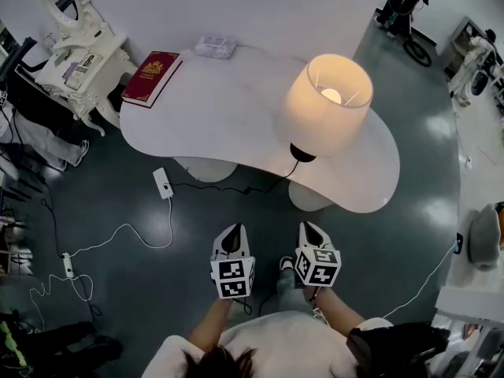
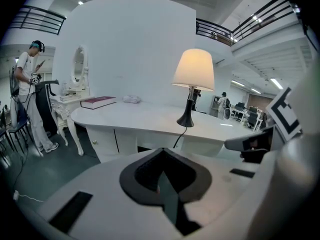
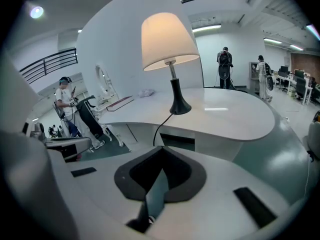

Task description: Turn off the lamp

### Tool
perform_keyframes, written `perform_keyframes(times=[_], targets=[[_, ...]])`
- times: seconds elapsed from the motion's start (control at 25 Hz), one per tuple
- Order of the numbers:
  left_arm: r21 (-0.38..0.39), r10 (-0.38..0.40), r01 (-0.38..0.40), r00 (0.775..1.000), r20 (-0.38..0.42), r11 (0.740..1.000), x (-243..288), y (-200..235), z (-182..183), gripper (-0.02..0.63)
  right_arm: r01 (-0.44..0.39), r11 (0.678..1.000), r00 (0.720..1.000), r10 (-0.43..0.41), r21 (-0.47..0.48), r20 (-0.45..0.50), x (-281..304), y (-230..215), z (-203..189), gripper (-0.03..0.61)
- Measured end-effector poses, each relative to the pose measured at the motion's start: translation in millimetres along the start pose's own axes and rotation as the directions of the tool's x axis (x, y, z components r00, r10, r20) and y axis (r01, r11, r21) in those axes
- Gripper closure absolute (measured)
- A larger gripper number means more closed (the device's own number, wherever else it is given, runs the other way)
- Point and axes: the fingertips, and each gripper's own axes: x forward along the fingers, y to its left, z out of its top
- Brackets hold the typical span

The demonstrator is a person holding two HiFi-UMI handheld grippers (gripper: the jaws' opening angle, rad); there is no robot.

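The lamp (image 1: 327, 105) stands lit on the white table (image 1: 228, 109), its cream shade glowing over a black base (image 1: 302, 153). A black cord (image 1: 236, 189) runs from the base over the table's near edge down to the floor. Both grippers hang over the floor in front of the table, well short of the lamp. My left gripper (image 1: 233, 231) is shut with nothing in it, and so is my right gripper (image 1: 309, 227). The left gripper view shows the lamp (image 2: 193, 71) ahead and to the right; in the right gripper view the lamp (image 3: 167, 41) is straight ahead.
A red book (image 1: 151, 77) and a small white pack (image 1: 215, 46) lie on the table's far left. A white power block (image 1: 162, 183) and white cables (image 1: 118, 235) lie on the dark floor. A white dressing table (image 1: 75, 57) stands at left. A person (image 2: 30, 91) stands there.
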Motion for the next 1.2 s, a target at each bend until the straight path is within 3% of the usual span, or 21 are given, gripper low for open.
perform_keyframes(times=[0.36, 0.68, 1.2], targets=[[0.032, -0.025, 0.026, 0.999, -0.049, 0.999, 27, 4, -43, 0.618, -0.006, 1.000, 1.000, 0.006, -0.011, 0.003, 24, -6, -21, 0.580], [0.010, -0.029, 0.029, 0.998, -0.064, 1.000, 67, 20, -84, 0.618, 0.004, 1.000, 1.000, -0.004, -0.001, 0.003, 66, -14, -52, 0.580], [-0.030, -0.025, 0.022, 0.994, -0.103, 0.999, 136, 37, -195, 0.618, 0.005, 0.999, 1.000, -0.005, 0.033, -0.017, 148, -27, -117, 0.580]])
